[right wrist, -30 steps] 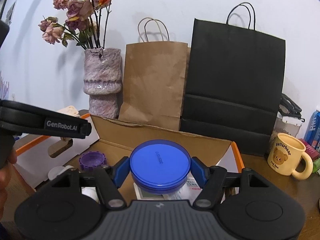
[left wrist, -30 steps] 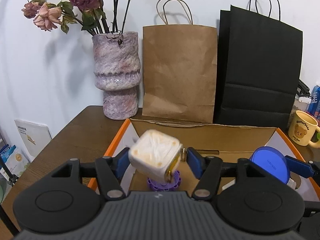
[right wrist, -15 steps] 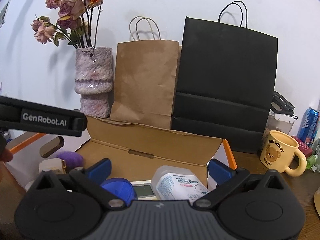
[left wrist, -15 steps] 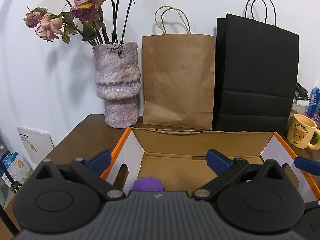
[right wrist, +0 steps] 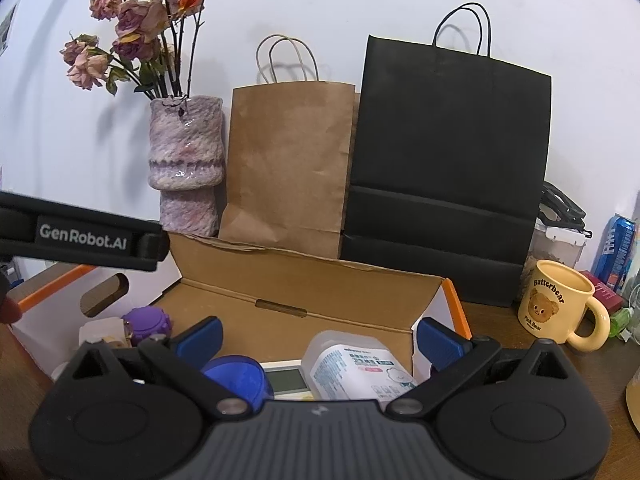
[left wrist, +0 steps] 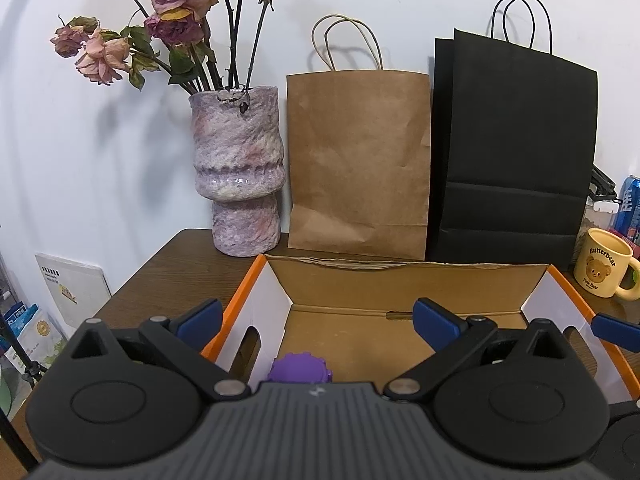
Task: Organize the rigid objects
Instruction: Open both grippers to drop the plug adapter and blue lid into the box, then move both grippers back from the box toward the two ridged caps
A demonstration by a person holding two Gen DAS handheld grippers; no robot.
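Observation:
An open cardboard box (left wrist: 400,284) with orange edges sits on the brown table. My left gripper (left wrist: 318,320) hangs open above its left half, jaws wide and empty. A purple ridged piece (left wrist: 298,368) lies in the box below it. In the right wrist view my right gripper (right wrist: 320,338) is open and empty over the box (right wrist: 304,276). Beneath it lie a blue round tin (right wrist: 236,378), a white container with a printed label (right wrist: 352,366) and a small grey-screened device (right wrist: 286,380). A cream cube (right wrist: 104,330) rests beside the purple piece (right wrist: 148,324).
Behind the box stand a mottled vase with dried roses (left wrist: 236,168), a brown paper bag (left wrist: 358,160) and a black paper bag (left wrist: 512,148). A yellow bear mug (right wrist: 560,306) and a blue can (right wrist: 618,248) sit at the right. The left gripper's side bar (right wrist: 80,236) crosses the right view.
Both grippers opened wide. The cream cube left the left jaws and the blue tin left the right jaws; both now lie in the box.

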